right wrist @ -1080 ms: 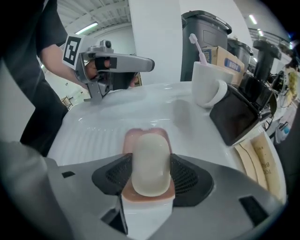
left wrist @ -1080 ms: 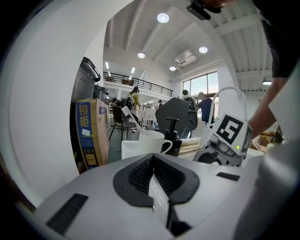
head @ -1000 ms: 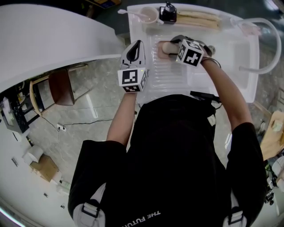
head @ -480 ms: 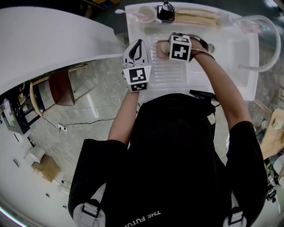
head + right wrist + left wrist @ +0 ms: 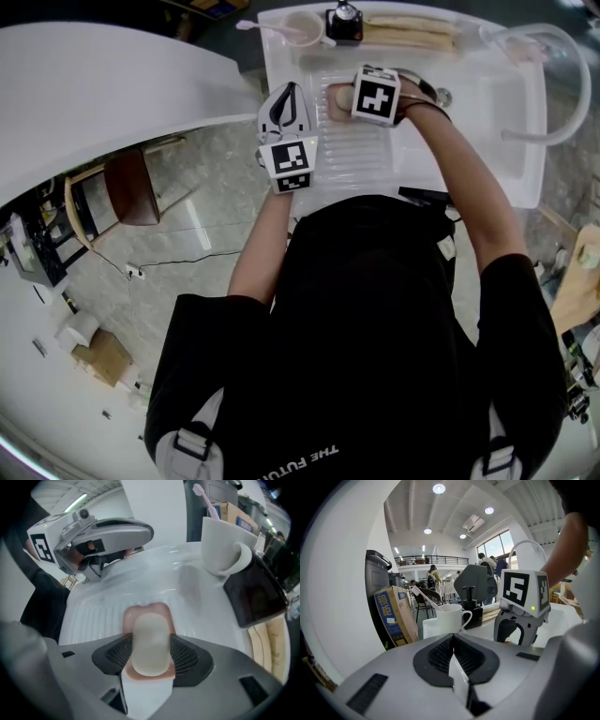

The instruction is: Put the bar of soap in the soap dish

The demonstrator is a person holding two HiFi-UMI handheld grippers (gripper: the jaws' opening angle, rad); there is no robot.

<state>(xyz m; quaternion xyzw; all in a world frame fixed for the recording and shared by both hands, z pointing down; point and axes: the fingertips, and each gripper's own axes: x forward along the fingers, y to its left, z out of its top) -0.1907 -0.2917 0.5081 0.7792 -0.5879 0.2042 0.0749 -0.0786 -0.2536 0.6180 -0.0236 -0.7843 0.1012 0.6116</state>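
A cream oval bar of soap (image 5: 150,641) sits between the jaws of my right gripper (image 5: 150,649), which is shut on it. Right under it lies the pink soap dish (image 5: 146,612) on the ribbed white drainboard (image 5: 101,616); whether the soap touches the dish I cannot tell. In the head view the right gripper (image 5: 350,97) holds the soap (image 5: 345,96) over the dish (image 5: 331,106) at the sink's back left. My left gripper (image 5: 289,92) hovers at the sink's left edge, shut and empty (image 5: 452,641).
A white mug (image 5: 305,28) with a toothbrush and a black dispenser (image 5: 343,22) stand on the sink's back rim, a beige wooden piece (image 5: 412,34) beside them. A white curved faucet (image 5: 553,84) arches at the right. A drain (image 5: 442,97) lies behind the right gripper.
The right gripper with the soap has shifted left and toward the back, over the pink dish. The left gripper has barely moved.
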